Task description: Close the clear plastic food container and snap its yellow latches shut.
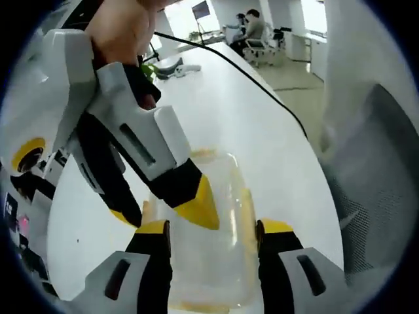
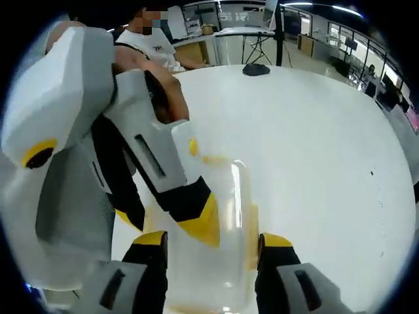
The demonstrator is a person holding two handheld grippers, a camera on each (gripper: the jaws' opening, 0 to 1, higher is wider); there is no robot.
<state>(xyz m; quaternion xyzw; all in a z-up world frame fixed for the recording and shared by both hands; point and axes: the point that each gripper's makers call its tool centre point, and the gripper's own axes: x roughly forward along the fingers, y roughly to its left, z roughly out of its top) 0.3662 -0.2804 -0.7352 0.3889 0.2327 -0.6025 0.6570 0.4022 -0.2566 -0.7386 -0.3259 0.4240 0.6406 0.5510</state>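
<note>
Clear plastic food container (image 1: pixel 209 229) with yellow latches (image 1: pixel 245 212), lid seated, on white desk (image 1: pixel 262 131). Left tool (image 1: pixel 213 230) spread wide, jaws standing either side of container, not gripping. Right tool (image 1: pixel 173 210) entering from left, tips at container's near-side latch; spread cannot be judged. Hazard: an off-centre push would slide the unclamped container, leaving the latch unsnapped.
</note>
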